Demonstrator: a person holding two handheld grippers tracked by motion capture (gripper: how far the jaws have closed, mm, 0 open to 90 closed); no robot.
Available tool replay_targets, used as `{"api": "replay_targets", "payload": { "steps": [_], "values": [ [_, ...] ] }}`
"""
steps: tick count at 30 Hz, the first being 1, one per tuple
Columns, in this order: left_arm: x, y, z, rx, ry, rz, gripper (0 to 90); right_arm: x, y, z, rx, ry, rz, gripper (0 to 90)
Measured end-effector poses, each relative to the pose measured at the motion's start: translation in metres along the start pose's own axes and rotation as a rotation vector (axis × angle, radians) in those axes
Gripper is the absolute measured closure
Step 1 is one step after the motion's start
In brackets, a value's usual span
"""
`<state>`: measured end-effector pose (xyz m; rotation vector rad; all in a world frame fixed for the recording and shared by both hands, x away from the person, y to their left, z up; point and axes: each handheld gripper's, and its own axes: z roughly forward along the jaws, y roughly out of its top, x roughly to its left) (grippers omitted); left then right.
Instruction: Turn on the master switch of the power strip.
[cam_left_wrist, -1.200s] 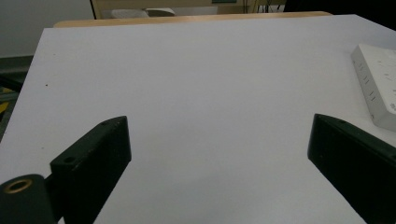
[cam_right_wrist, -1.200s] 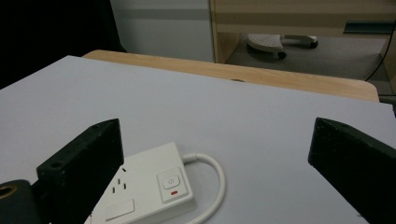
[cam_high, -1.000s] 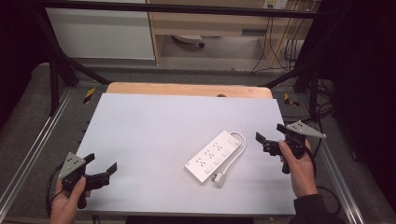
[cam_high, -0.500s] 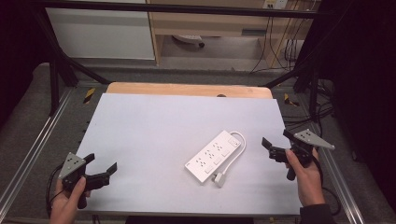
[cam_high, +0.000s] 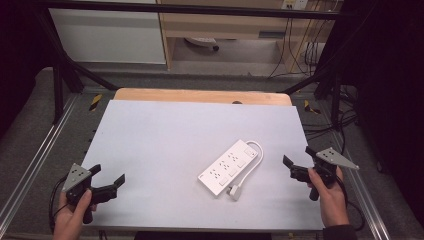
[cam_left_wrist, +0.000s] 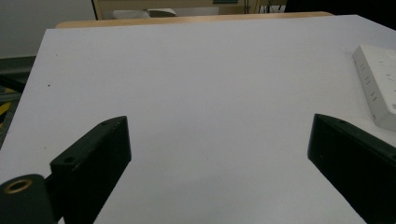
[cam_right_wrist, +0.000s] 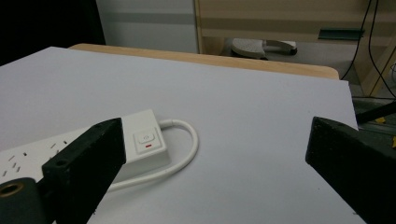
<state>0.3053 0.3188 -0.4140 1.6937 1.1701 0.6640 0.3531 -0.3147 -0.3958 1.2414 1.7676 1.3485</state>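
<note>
Looking down from the high view, we note a white power strip lying flat on the pale tabletop, a little toward four o'clock from the tabletop's middle. It lies on a slant, long axis running from seven o'clock to one o'clock. Its white cord loops out from the one o'clock end and runs back along the strip's right side to a plug at the seven o'clock end, just beside the strip.

We hold the left claw at about eight o'clock on the tabletop, near the front edge, well apart from the strip. Its jaws stand wide apart with nothing between them. In the left gripper view the strip's corner shows at three o'clock, beyond the right-hand jaw, with bare tabletop between the jaws.

We hold the right claw at about four o'clock, near the right edge of the tabletop, pointed toward the strip and near it, not touching. Its jaws too stand wide apart, empty. In the right gripper view the strip's switch end, with a rocker switch and a small red mark, lies at nine o'clock just past the left-hand jaw, the cord curling out beside it.

A wooden edge borders the tabletop at twelve o'clock.
</note>
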Motion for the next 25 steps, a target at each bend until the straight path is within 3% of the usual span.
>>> {"api": "replay_targets", "payload": {
  "steps": [16, 25],
  "values": [
    [0.0, 0.0, 0.0, 0.003, -0.002, 0.003, 6.0, 0.0, -0.032, 0.007, 0.061, 0.01, 0.005, 6.7],
    [-0.001, 0.0, 0.001, 0.0, -0.002, 0.002, 6.1, 0.006, -0.045, 0.027, 0.199, -0.002, -0.034, 5.8]
  ]
}}
